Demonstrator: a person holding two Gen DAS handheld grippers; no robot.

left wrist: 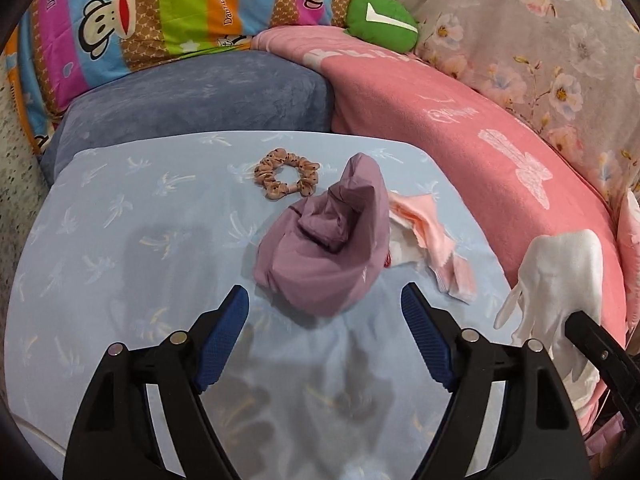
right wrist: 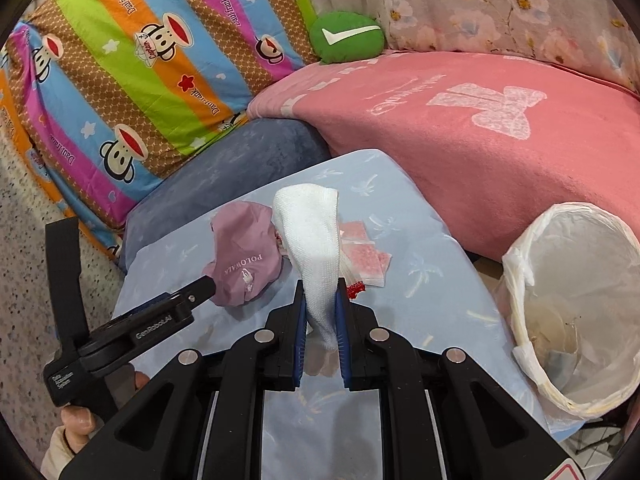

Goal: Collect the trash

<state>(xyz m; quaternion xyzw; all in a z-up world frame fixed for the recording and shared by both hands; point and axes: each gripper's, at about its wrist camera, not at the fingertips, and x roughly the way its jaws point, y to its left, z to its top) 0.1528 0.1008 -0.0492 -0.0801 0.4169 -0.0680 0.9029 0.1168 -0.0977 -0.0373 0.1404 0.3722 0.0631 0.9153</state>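
Clamped between my right gripper's (right wrist: 320, 312) blue pads, the white tissue (right wrist: 308, 240) stands up left of the lined bin (right wrist: 568, 304). My left gripper (left wrist: 324, 320) hangs with jaws wide apart, the mauve bag (left wrist: 324, 240) just beyond its tips, untouched.

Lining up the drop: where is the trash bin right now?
In the right wrist view the trash bin sits at the right edge, beside the blue table and below the pink blanket.

Bright cartoon quilt (right wrist: 132, 80) and pink blanket (right wrist: 500, 152) over speckled floor (right wrist: 36, 280).
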